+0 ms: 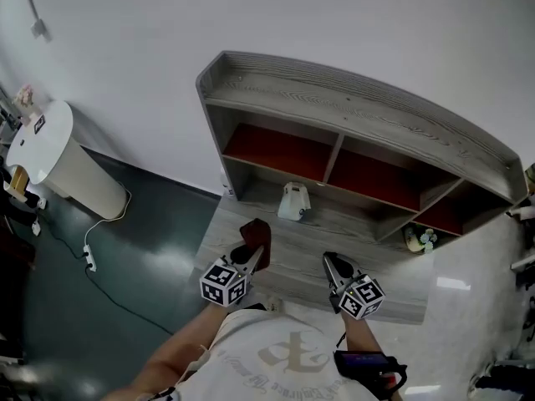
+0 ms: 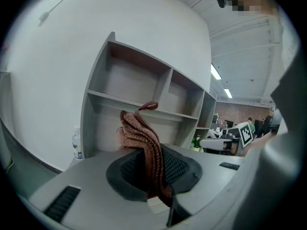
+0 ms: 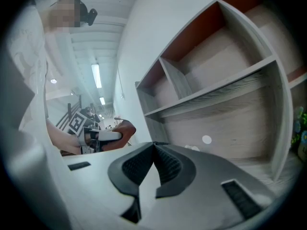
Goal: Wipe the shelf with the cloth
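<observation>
My left gripper (image 2: 153,172) pinches the cloth (image 2: 141,137) tight before the shelf (image 1: 351,107); my right gripper (image 3: 154,166) sits jaws together, empty.

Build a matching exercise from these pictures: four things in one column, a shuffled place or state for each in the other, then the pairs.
1. knitted cloth
2. right gripper
3. white container
4. small plant

A. shut, holding nothing
B. low right compartment of the shelf
C. clamped in the left gripper
D. middle of the shelf's lower board

Pairs: 1-C, 2-A, 3-D, 4-B.
</observation>
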### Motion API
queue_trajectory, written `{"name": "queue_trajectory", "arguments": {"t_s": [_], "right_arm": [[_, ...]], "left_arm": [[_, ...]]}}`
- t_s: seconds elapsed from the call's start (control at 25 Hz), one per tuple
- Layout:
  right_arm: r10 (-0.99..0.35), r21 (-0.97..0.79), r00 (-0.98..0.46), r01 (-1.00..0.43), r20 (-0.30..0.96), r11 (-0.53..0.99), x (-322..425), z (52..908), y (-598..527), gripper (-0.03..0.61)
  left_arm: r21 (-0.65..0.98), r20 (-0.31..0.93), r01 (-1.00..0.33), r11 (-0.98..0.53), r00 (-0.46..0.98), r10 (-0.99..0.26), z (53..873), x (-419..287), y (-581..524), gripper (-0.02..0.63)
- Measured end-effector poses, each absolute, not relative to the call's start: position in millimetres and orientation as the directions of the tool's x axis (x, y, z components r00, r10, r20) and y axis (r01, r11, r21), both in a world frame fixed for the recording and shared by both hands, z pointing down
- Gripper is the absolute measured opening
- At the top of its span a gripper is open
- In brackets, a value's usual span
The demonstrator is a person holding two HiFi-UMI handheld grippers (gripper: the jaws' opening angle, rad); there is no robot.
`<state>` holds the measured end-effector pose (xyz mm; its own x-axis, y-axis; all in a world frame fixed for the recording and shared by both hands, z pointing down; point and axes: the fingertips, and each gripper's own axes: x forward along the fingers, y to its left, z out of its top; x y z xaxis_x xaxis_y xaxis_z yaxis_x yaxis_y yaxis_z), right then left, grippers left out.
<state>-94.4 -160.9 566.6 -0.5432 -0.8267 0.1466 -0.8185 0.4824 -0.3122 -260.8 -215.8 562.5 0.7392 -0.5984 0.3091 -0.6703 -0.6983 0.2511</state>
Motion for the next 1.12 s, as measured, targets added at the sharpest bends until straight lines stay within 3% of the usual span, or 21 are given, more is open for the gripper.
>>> {"name": "queue_trajectory", "arguments": {"t_s": [0.36, 0.68, 1.12], "right_arm": [[-0.826, -0.297, -0.538, -0.827, 0.166, 0.478, -102, 560, -208, 0.005], [-0.833, -0.301, -0.523, -0.835, 0.179, 0.460, -114, 562, -229, 0.005], [-0.823, -0.312, -0.534, -0.829, 0.194, 0.465, -119, 565, -230, 0.005]], "left_arm": [[0.151, 0.290, -0.725, -0.672, 0.682, -0.671, 524, -272, -300, 0.069], [0.000, 0.291, -0.821, -0.571, 0.546, -0.786, 492, -307, -368, 0.067], [-0.062, 0.315, -0.824, -0.563, 0.519, -0.794, 464, -298, -425, 0.069]]}}
